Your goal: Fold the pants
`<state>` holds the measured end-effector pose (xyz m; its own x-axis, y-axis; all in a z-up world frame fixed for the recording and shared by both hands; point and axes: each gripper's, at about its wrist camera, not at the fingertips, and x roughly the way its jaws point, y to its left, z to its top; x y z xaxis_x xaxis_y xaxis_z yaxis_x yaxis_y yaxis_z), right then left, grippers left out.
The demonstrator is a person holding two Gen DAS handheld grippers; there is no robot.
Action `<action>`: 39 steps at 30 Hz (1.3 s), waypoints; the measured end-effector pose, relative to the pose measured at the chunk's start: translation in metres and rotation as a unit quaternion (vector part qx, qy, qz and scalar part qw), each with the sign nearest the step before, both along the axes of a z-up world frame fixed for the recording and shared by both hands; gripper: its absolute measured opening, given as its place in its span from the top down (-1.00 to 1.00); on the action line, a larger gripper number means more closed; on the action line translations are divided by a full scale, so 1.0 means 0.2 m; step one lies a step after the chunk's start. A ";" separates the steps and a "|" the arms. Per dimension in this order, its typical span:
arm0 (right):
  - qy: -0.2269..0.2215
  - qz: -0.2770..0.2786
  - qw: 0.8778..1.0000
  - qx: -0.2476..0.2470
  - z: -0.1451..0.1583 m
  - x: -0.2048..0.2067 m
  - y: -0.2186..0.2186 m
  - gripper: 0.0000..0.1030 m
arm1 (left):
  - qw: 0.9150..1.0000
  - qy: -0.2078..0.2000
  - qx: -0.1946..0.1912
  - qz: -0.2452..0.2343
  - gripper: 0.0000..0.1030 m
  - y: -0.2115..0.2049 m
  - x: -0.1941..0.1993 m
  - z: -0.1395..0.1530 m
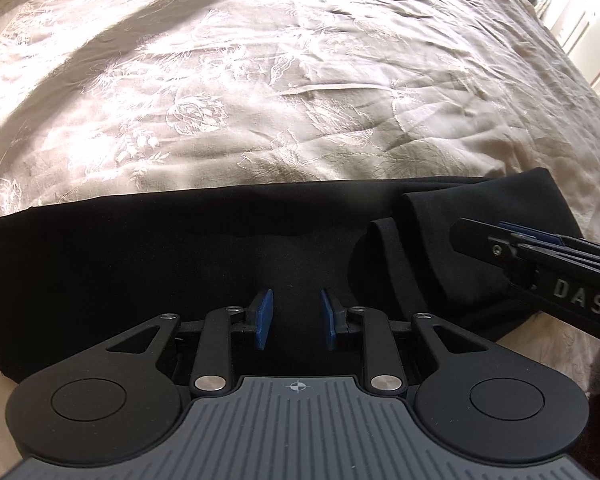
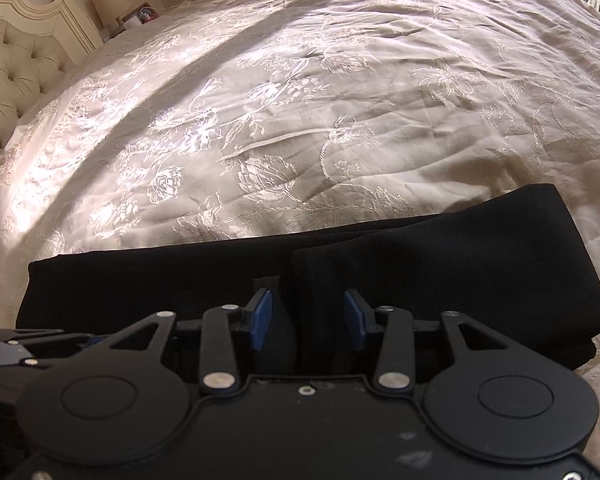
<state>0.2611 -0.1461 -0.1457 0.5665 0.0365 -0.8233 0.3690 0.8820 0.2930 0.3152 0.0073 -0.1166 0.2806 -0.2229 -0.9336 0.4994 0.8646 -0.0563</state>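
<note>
The black pants (image 1: 140,260) lie folded in a long band across the near side of the bed, with a folded-over layer at their right end (image 2: 460,260). My left gripper (image 1: 295,300) hangs low over the middle of the band. Its blue pads stand a little apart, and the dark cloth hides whether any of it is pinched. My right gripper (image 2: 309,304) stands open over the pants, with a fold edge running between its pads and touching neither. It also shows from the side in the left wrist view (image 1: 484,228), above the right end.
A cream bedspread (image 2: 300,100) with embroidered flowers covers the bed beyond the pants, part sunlit, part in shadow. A tufted headboard (image 2: 16,68) and a lamp (image 2: 108,0) stand at the far left. The bed's edge and pale cabinet doors (image 1: 580,40) lie at the right.
</note>
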 end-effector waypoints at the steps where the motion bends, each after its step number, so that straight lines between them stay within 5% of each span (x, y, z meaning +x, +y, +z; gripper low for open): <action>1: -0.012 -0.001 1.000 0.002 0.03 -0.03 -0.01 0.16 | 1.000 0.000 -0.005 -0.003 0.51 -0.01 0.01 0.01; 7: -0.051 -0.039 0.998 -0.006 0.20 -0.31 -0.09 0.14 | 0.999 0.010 -0.034 -0.026 0.51 -0.16 0.01 0.04; 13: 0.001 -0.079 0.996 -0.036 0.15 -0.52 -0.24 0.46 | 0.997 0.060 -0.047 -0.013 0.51 -0.32 0.02 -0.08; 18: 0.024 -0.077 0.996 -0.049 0.09 -0.56 -0.36 0.46 | 0.995 0.089 -0.033 0.007 0.50 -0.42 0.06 -0.19; 22: 0.022 -0.073 0.996 -0.038 0.09 -0.56 -0.43 0.46 | 0.995 0.094 -0.018 0.012 0.08 -0.51 0.07 -0.21; 27: 0.030 -0.029 0.998 -0.036 0.05 -0.52 -0.45 0.46 | 0.996 0.089 -0.005 0.023 -0.02 -0.54 0.04 -0.21; 29: 0.033 -0.014 0.999 -0.029 0.03 -0.52 -0.45 0.48 | 0.996 0.085 -0.005 0.028 0.00 -0.55 0.04 -0.21; 30: 0.034 -0.009 0.999 -0.024 0.02 -0.52 -0.45 0.49 | 0.996 0.083 -0.017 0.031 0.27 -0.55 0.04 -0.22; 31: 0.035 -0.005 0.999 -0.020 0.01 -0.52 -0.45 0.49 | 0.996 0.079 -0.026 0.037 0.76 -0.55 0.05 -0.22; 34: 0.039 0.003 0.999 -0.010 -0.02 -0.52 -0.44 0.49 | 0.992 0.096 -0.061 0.055 0.76 -0.51 0.06 -0.20; 39: 0.036 0.008 0.999 0.006 -0.03 -0.53 -0.45 0.49 | 0.995 0.073 -0.054 0.046 0.77 -0.48 0.05 -0.10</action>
